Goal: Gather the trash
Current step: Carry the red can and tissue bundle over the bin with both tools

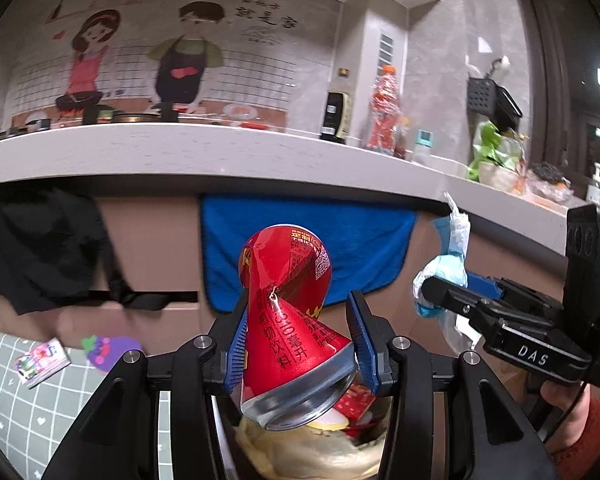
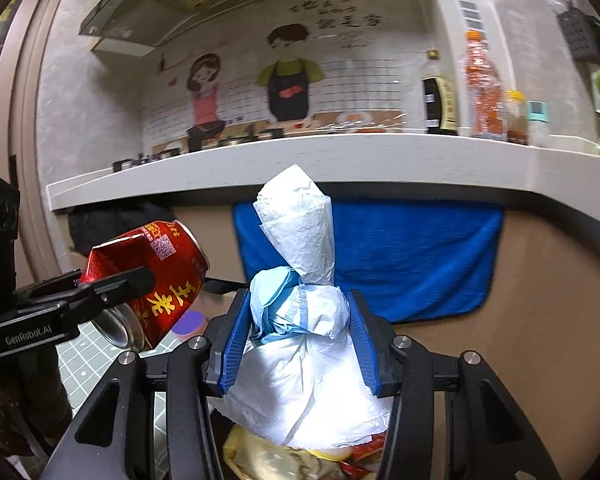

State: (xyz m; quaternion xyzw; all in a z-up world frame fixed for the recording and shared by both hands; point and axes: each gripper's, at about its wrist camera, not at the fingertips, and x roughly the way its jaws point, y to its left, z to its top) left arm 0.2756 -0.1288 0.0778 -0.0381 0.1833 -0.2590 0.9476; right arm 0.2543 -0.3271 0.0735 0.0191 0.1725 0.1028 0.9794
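Trash in hand: crushed red aluminium can (image 1: 290, 316) — light, dented, slippery — pinched mid-body by left gripper (image 1: 300, 344) jaws; soft white-and-blue tissue wad (image 2: 300, 312) squeezed in right gripper (image 2: 300, 340) jaws.

Crushed red can (image 1: 290, 320) tilted, clamped; white-blue tissue wad (image 2: 300, 304) upright, clamped.

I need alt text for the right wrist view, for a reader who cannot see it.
The right gripper holds a crumpled white and blue tissue bundle in front of a blue towel under a kitchen counter. At left, the left gripper holds a dented red can.
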